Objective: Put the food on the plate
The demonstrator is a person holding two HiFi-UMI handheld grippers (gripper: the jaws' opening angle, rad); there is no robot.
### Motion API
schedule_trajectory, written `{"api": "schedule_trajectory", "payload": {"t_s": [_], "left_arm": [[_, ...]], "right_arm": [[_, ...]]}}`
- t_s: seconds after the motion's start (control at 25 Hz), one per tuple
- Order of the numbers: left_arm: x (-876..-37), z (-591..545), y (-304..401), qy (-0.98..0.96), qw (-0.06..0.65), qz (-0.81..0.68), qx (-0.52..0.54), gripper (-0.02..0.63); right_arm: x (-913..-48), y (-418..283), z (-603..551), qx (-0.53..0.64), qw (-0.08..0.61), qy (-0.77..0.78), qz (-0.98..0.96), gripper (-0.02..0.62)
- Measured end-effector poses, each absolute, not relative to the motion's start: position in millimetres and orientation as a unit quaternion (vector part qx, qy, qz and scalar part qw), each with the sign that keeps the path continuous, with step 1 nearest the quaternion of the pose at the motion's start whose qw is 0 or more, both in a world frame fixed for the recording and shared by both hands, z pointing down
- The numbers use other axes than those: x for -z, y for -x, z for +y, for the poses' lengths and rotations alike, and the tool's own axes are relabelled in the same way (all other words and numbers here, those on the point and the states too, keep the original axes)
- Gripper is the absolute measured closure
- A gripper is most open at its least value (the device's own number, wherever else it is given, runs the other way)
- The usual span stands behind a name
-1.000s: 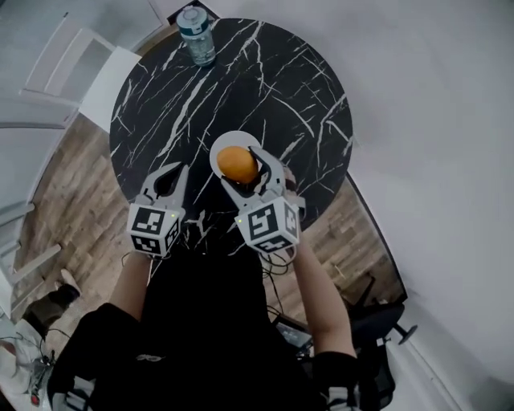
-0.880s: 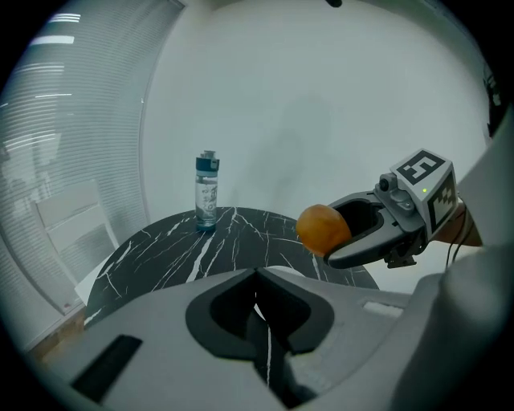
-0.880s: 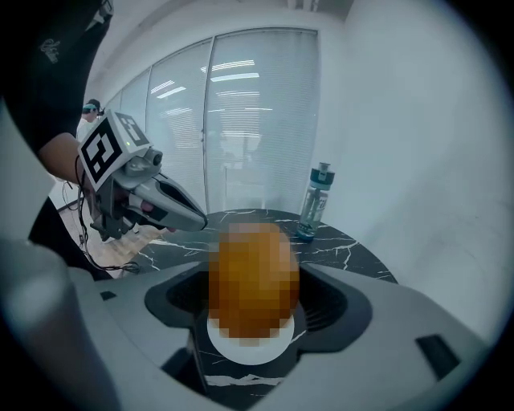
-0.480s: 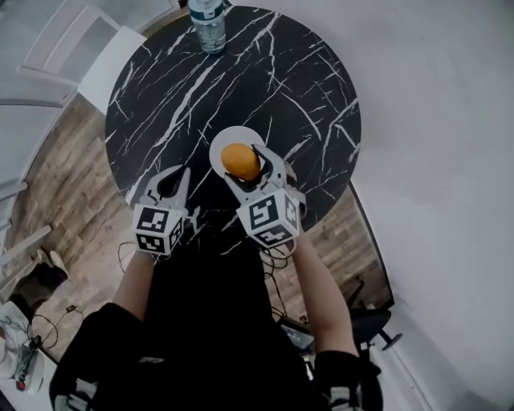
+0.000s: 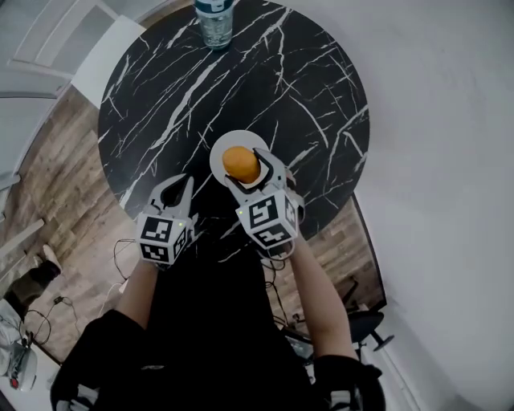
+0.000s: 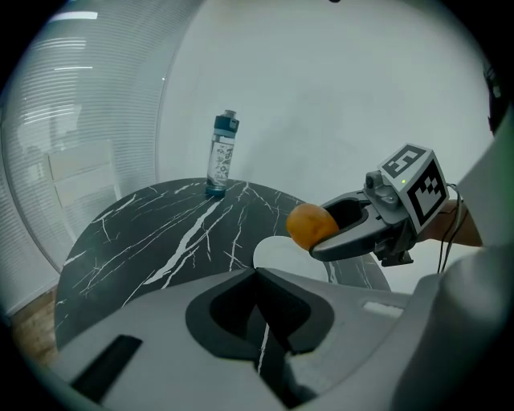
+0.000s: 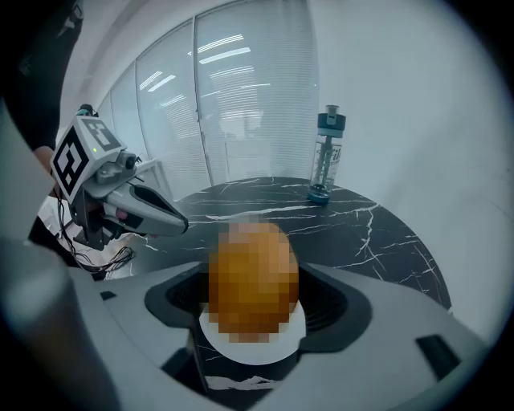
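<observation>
Head view, item listing. Table (image 5: 161,88): round, black marble with white veins. Plate (image 5: 218,151): white, small, near the table's near edge. Orange (image 5: 239,163): the one food item in view, pinched between the jaws of the right tool (image 5: 243,167) and held directly over the plate. Left gripper view shows the fruit raised a little off the plate surface rather than resting on it, though contact cannot be ruled out with certainty. Right gripper view: jaws clamped on either side of the fruit, with plate white showing just below it.

Left tool (image 5: 180,186): jaws pressed together, nothing between them; hangs over the table's near edge, to the left of the plate and apart from it.

Water bottle (image 5: 215,20): upright at the far edge of the table, well apart from the plate; no part in the task.

Task status, as judged: carry to the plate is done, placement is not. Remaining: lower the orange onto the plate, spread the right jaws, and withdraw. A round fruit may roll on release.
</observation>
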State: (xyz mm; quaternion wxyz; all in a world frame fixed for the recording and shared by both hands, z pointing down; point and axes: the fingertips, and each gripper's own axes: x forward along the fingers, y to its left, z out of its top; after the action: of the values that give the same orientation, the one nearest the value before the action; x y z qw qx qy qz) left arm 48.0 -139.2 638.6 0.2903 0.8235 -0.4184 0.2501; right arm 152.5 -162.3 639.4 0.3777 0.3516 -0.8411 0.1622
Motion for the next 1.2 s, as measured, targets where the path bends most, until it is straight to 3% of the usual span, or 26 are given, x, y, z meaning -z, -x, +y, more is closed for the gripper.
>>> {"api": "schedule_trajectory", "payload": {"t_s": [1.2], "left_arm": [[-661.7,-139.8,-55.1,-0.813,0.324,-0.406,-0.263,0.606]], "right_arm": [[-695.8,-154.6,-161.4,-0.217,0.438,-0.327,-0.809,0.265]]}}
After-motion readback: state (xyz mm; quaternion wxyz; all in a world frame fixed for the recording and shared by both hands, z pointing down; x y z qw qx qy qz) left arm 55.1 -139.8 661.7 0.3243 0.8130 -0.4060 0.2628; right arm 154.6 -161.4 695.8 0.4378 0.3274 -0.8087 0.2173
